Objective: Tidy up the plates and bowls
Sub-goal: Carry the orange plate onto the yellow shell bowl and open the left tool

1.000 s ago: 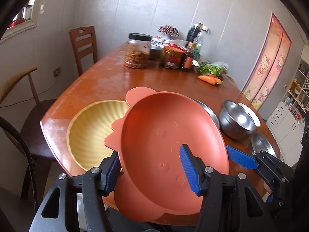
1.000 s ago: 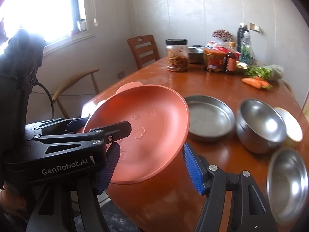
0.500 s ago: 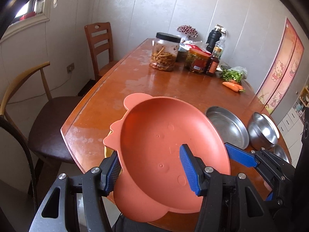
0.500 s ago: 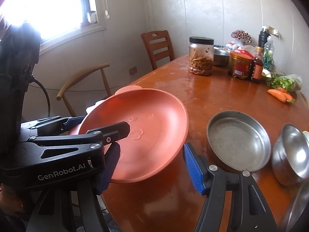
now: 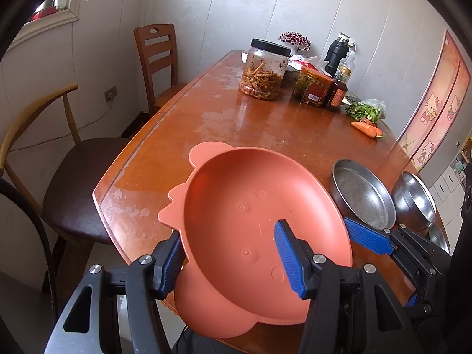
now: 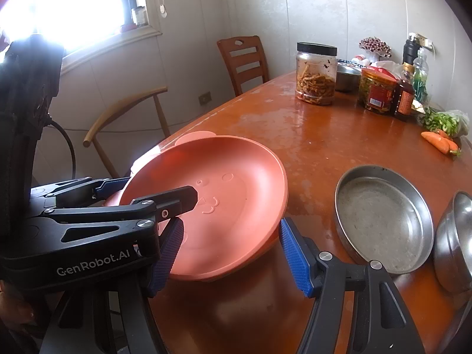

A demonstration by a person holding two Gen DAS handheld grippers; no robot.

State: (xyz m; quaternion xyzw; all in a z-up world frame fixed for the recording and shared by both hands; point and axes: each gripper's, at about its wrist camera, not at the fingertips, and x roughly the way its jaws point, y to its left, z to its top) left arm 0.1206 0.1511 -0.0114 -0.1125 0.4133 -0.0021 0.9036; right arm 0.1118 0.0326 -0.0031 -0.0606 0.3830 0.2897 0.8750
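A salmon-pink bear-shaped plate [image 5: 253, 224] hangs tilted over the near corner of the wooden table [image 5: 259, 124]. My left gripper [image 5: 233, 262] is shut on the pink plate's near rim, one pad under it and one inside. The plate also shows in the right wrist view [image 6: 212, 203]. My right gripper [image 6: 230, 253] is open beside the plate's right edge, holding nothing. A flat steel pan [image 6: 383, 218] and a steel bowl [image 6: 454, 242] sit on the table to the right.
At the far end stand a pickle jar [image 5: 265, 73], a red-labelled jar [image 5: 312, 88], bottles, greens and a carrot [image 5: 367, 128]. Two chairs [image 5: 156, 59] stand along the table's left side. A window is on the left wall.
Both grippers and the pink plate have pulled back and risen from the table. The yellow ribbed bowl seen under the plate a second ago is out of view.
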